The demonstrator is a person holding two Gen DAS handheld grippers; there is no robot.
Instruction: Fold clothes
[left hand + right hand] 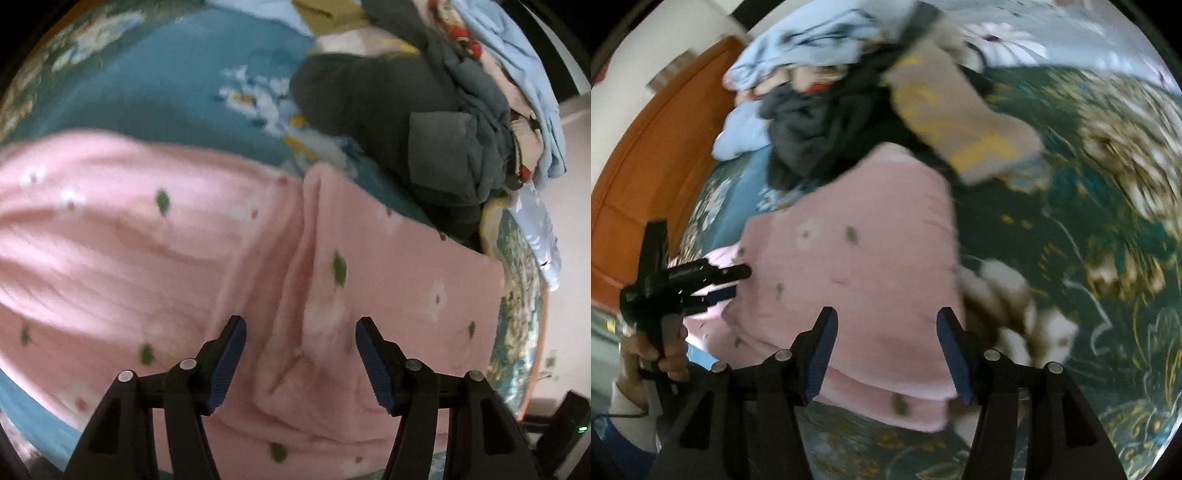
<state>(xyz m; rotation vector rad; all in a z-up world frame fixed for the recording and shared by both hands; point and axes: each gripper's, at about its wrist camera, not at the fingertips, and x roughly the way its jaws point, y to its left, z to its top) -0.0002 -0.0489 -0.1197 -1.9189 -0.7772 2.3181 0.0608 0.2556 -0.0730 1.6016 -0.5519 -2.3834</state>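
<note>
We see a pink garment (229, 258) with green dots and white flowers lying spread on the bed (155, 96), which carries a teal floral cover. The frames are blurred, so fine detail is lost.

Left gripper (301, 363): jaws released, blue pads apart, nothing pressed between them. It hangs over a raised fold in the pink garment; we cannot tell whether the tips touch the cloth.

Right gripper (884, 349): jaws also released, with the pink garment (857, 258) showing in the gap below them, not gripped. In this view the garment looks partly folded, its right edge straight against the dark green patterned part of the bed (1071, 258).

In the right wrist view the left gripper (716, 280) appears at the garment's left edge, held by a hand (665, 354) with a pale sleeve.

Beyond the pink garment sits a pile of clothes (424, 122): dark grey pieces in front, light blue (798, 48) ones behind, and a beige piece with yellow markings (960, 122) toward the right. The grey pieces lie just beside the far edge of the pink garment.

An orange-brown headboard (646, 155) stands left of the bed in the right wrist view.
</note>
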